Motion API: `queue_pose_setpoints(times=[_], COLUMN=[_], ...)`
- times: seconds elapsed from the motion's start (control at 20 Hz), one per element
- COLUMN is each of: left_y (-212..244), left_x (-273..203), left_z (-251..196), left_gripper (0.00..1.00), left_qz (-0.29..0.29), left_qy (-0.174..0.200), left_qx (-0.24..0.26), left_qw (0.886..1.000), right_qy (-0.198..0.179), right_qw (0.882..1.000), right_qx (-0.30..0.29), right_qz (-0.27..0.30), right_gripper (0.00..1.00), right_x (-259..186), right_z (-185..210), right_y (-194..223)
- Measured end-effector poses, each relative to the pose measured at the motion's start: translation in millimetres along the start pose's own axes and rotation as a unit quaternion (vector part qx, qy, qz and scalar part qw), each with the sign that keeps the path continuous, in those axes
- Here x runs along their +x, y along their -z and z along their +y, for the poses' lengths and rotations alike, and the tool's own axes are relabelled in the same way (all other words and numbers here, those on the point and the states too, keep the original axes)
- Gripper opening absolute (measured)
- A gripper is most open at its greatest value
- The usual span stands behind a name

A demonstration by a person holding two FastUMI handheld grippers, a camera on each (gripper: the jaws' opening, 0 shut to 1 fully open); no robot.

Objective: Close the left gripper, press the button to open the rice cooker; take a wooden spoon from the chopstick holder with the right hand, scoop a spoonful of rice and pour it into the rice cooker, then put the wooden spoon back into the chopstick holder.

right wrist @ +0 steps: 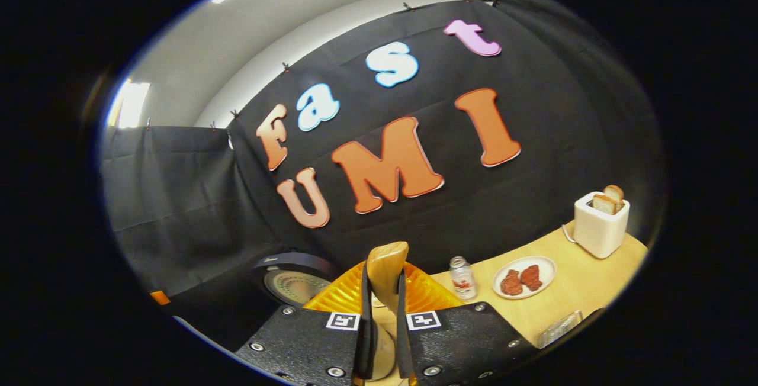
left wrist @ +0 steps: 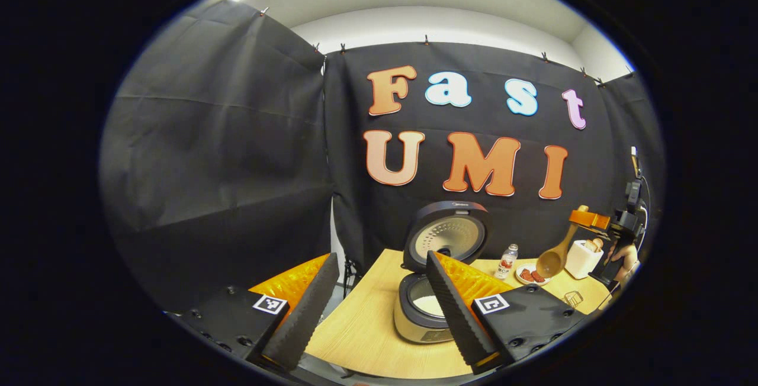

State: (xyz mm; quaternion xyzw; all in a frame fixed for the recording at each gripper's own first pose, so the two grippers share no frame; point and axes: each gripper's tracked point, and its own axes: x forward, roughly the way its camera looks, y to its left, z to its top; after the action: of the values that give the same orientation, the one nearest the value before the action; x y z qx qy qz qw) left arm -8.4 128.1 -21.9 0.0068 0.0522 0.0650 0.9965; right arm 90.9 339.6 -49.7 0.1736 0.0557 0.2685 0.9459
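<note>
The rice cooker [left wrist: 414,315] stands open on the wooden table, its lid [left wrist: 447,235] raised, with white rice in the pot. My left gripper [left wrist: 379,315] is open and hangs just in front of the cooker, one finger [left wrist: 459,309] across its rim. Far right, my right gripper [left wrist: 592,220], held by a hand [left wrist: 622,253], is shut on the wooden spoon [left wrist: 553,259], whose bowl hangs down over the plate. In the right gripper view the spoon's handle [right wrist: 386,273] sticks up between the fingers of my right gripper [right wrist: 384,321]. The cooker lid [right wrist: 293,282] lies low on the left.
A white toaster [left wrist: 583,259] [right wrist: 601,223] with bread stands at the table's right end. A plate [left wrist: 521,279] [right wrist: 548,267] with red pieces and a small bottle [left wrist: 506,260] [right wrist: 462,277] sit beside the cooker. A small clear container [left wrist: 571,298] [right wrist: 559,327] is near the front edge.
</note>
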Motion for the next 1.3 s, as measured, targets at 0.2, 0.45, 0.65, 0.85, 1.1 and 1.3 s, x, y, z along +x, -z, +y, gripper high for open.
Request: queue_pose_setpoints(times=[0.2, 0.45, 0.65, 0.85, 1.1, 1.3], left_y=[0.4, 3.3, 2.4, 5.8, 8.3, 11.5], left_x=[11.8, 21.4, 23.0, 20.9, 21.2, 24.2], left_z=[-18.5, -32.5, -35.9, -43.7, -55.0, -61.6], left_gripper=[0.98, 0.99, 0.99, 0.98, 0.99, 1.00], left_qz=[0.000, -0.001, -0.001, 0.004, 0.007, 0.011], left_qy=[0.012, 0.013, 0.006, -0.002, -0.012, -0.018], left_qx=[0.004, 0.004, 0.012, 0.015, 0.017, 0.022], left_qw=[1.000, 1.000, 1.000, 1.000, 1.000, 1.000], right_qy=[0.061, 0.128, 0.171, 0.203, 0.211, 0.212], right_qw=[0.998, 0.991, 0.985, 0.978, 0.975, 0.970], right_qx=[0.015, 0.027, 0.032, 0.045, 0.055, 0.096], right_qz=[-0.008, -0.007, 0.000, 0.017, 0.048, 0.067], right_gripper=[0.14, 0.14, 0.14, 0.14, 0.15, 0.15], right_x=[-19.7, -43.7, -55.8, -56.6, -44.3, -36.4], right_z=[-74.3, -147.4, -194.8, -232.0, -252.4, -264.2], right_y=[-8.6, 0.2, 18.9, 49.3, 90.5, 116.7])
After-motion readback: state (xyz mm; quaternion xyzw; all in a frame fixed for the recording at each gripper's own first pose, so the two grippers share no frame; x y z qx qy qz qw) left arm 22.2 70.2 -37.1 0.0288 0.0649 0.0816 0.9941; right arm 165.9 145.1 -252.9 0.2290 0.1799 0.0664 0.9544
